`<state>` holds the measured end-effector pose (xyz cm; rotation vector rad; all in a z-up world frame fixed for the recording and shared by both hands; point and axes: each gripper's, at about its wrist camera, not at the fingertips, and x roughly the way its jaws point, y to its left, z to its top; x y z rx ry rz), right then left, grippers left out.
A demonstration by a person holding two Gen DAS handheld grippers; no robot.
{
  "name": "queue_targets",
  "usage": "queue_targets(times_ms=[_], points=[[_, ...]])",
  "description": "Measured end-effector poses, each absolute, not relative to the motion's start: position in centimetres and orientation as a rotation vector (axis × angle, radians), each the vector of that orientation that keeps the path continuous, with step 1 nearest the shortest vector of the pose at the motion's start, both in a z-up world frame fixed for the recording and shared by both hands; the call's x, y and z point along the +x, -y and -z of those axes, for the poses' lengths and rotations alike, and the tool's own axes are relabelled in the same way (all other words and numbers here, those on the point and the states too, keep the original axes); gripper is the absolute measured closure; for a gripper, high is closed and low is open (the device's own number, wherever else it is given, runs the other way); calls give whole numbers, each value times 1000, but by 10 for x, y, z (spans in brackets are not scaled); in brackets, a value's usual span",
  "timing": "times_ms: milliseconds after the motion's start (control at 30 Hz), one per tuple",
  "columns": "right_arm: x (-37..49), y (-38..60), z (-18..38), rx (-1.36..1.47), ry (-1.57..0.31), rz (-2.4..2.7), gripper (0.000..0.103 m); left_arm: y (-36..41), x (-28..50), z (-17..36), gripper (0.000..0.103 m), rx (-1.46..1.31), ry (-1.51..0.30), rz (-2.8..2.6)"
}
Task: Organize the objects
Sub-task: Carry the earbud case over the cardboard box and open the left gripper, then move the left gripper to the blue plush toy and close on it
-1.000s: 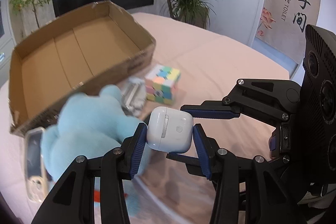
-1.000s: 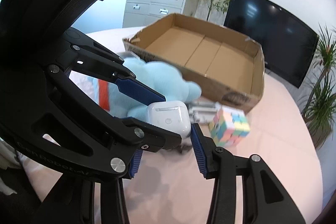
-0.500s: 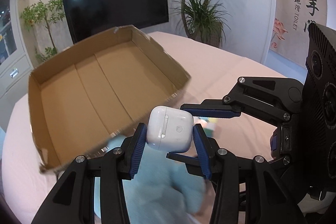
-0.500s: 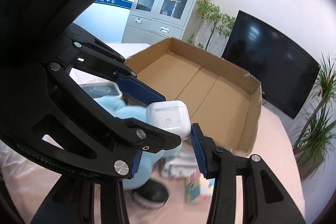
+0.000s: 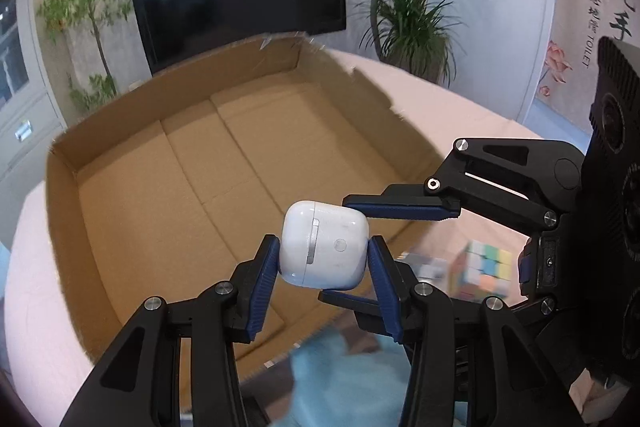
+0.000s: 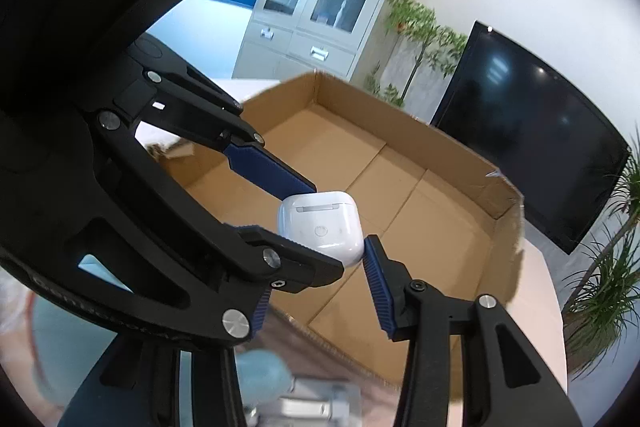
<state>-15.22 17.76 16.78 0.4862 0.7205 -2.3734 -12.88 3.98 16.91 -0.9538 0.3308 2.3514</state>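
1. Both tongs clamp the same white earbud case (image 5: 323,250): the left tongs (image 5: 324,259) pinch its sides, and the right tongs (image 5: 384,251) close on it from the crosswise direction.
2. Seen from the right wrist, the right tongs (image 6: 316,263) hold the case (image 6: 320,227) up in the air over the cardboard box (image 6: 400,187).
3. Ahead of and below the tongs, the box (image 5: 168,163) lies open on the pink table (image 5: 472,115); its floor shows nothing inside.
4. Left outside, behind and below the tongs: a pastel puzzle cube (image 5: 482,269), a blue plush toy (image 5: 344,375) and a blurred clear item (image 6: 316,407).
5. Judging by this, sorting has barely begun; the case likely needs releasing into the box, then the rest follows.
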Motion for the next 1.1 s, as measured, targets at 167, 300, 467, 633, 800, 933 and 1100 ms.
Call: queue_targets(times_ms=[167, 300, 467, 633, 800, 933, 1100], points=[[-192, -164, -149, 582, -743, 2332, 62, -34, -172, -140, 60, -1050, -278, -2309], [-220, -153, -137, 683, -745, 2298, 62, -35, -189, -116, 59, -1152, -223, -2276], [-222, -152, -127, 783, -794, 2325, 48, -23, -167, -129, 44, -1125, -227, -2317], [-186, -184, -161, 741, -613, 2385, 44, 16, -117, -152, 33, -1056, -171, -2364], [-131, -223, -153, 816, -360, 2330, 41, 49, -83, -108, 33, -1200, -116, -2306], [-101, -229, -107, 972, -267, 2277, 53, 52, -66, -78, 38, -1236, -86, -2270], [-77, -214, -84, 1007, -247, 2252, 67, 36, -51, -86, 60, -1232, -119, -2251]])
